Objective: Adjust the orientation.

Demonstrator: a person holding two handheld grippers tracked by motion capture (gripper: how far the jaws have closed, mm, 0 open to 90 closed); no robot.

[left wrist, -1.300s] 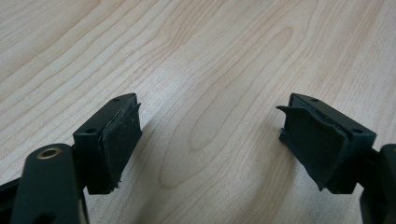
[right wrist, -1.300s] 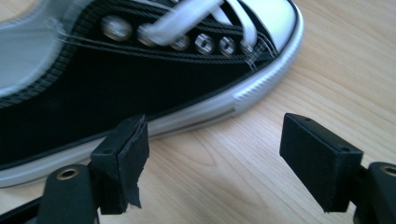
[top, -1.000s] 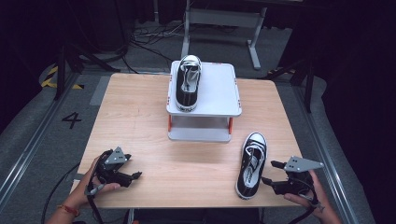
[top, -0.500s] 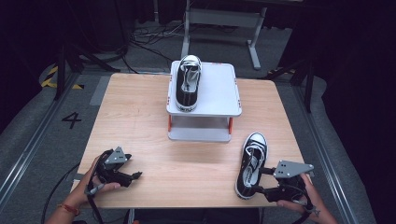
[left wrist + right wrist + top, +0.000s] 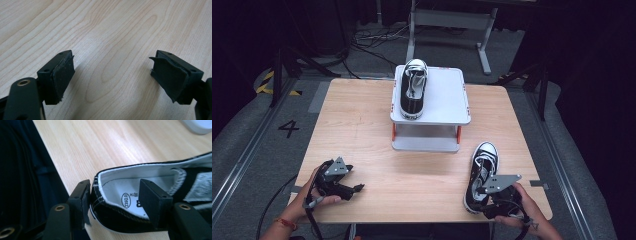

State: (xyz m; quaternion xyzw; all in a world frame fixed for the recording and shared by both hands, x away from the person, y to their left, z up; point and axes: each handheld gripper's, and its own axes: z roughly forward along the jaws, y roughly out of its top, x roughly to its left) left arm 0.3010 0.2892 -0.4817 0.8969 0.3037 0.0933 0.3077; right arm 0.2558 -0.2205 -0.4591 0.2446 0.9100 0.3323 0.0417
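Fingers [image 5: 83, 202] of the right gripper [image 5: 497, 197] are sitting open around the heel of the shoe [image 5: 480, 172], one outside and one inside. It is lying at the bench's [image 5: 362, 125] near right edge. Left gripper [image 5: 337, 182] is resting wide open, holding nothing.

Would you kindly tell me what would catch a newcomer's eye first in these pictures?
One black-and-white sneaker sits on the grey raised platform at the table's far side. Its twin lies near the right front edge, where the right gripper straddles its heel collar, one jaw inside. The left gripper gapes over bare wood.
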